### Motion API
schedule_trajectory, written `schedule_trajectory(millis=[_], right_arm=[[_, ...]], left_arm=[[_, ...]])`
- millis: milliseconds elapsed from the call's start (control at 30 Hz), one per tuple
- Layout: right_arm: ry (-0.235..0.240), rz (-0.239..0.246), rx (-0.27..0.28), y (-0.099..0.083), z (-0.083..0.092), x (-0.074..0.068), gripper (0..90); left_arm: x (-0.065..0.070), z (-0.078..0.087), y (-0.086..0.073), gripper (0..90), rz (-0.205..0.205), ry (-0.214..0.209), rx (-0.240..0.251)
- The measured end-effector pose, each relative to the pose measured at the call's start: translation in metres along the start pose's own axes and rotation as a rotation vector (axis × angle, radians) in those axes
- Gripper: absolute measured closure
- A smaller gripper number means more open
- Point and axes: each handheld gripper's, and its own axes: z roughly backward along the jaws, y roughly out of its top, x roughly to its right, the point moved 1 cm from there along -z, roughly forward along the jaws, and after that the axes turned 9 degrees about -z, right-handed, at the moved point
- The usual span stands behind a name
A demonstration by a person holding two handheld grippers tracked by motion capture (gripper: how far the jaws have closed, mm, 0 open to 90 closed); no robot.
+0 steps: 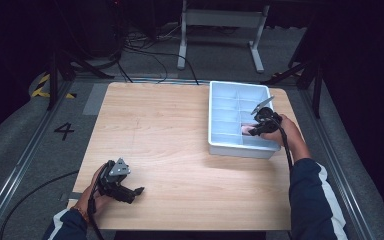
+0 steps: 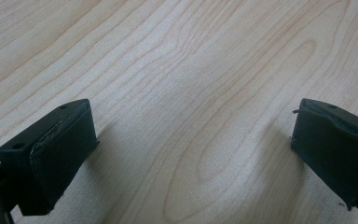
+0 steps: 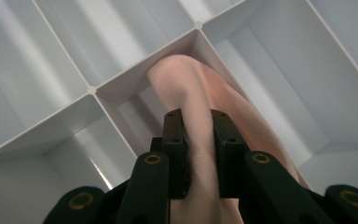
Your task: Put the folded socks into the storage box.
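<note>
While the left gripper [image 1: 139, 190] is being rested wide open on the near tabletop [image 1: 180, 150], a pink object [image 3: 191, 107] is being clamped by the right gripper [image 3: 196, 116] inside the tray [image 1: 220, 142].

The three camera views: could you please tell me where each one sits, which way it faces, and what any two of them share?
High view: above the person's side, looking forward and down on the wooden table; both forearms enter from below.
Left gripper view: rides the left gripper, looking down at bare tabletop between its open jaws.
Right gripper view: rides the right gripper, looking into the white divided tray; jaws clamp a soft pink item.
Shared: high and right gripper views both show the tray and pink item.
</note>
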Motion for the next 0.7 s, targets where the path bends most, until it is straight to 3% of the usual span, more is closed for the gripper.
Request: schedule_trajectory(millis=[700], right_arm=[[-0.03, -0.017, -0.096, 0.004, -0.012, 0.0, 76.6]], left_arm=[[0.0, 0.0, 0.0, 0.2, -0.001, 0.005, 0.0]])
